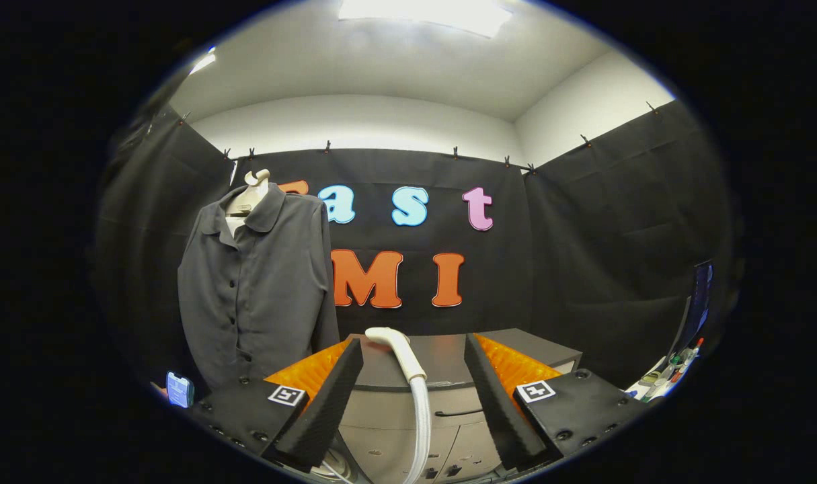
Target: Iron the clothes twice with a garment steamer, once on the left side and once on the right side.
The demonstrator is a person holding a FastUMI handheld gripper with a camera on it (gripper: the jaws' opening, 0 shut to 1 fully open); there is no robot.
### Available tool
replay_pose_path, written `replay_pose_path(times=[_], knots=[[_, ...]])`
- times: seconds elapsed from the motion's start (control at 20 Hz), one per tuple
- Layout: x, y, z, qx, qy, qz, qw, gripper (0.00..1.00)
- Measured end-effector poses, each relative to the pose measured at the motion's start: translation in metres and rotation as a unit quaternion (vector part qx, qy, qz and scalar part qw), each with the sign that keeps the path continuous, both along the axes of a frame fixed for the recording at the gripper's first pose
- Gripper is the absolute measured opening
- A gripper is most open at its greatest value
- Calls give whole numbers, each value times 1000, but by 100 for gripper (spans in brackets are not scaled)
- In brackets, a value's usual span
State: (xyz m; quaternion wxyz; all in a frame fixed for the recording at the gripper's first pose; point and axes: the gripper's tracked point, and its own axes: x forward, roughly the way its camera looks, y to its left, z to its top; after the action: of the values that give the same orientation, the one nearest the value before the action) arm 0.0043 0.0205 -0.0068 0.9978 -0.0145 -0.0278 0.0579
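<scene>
While spread wide, tool [413, 383] astride steamer head [398, 349], shirt [260, 282] beyond.

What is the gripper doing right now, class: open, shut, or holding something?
Gripper: open, holding nothing; the steamer head stands between its fingers, untouched.

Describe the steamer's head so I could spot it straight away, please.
Start at the low grey cabinet below the booth's black cloth wall. Standing up before it, between the open gripper's two fingers and touched by neither, is the white curved steamer head on a ribbed white hose. Nothing else here is pale and hose-fed; the dark grey button-up shirt hangs beside it.
</scene>
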Motion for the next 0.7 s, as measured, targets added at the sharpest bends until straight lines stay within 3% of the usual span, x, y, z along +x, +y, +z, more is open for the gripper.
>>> replay_pose_path(times=[0.7], knots=[[-6,1,0,9,-1,-4,1000,98]])
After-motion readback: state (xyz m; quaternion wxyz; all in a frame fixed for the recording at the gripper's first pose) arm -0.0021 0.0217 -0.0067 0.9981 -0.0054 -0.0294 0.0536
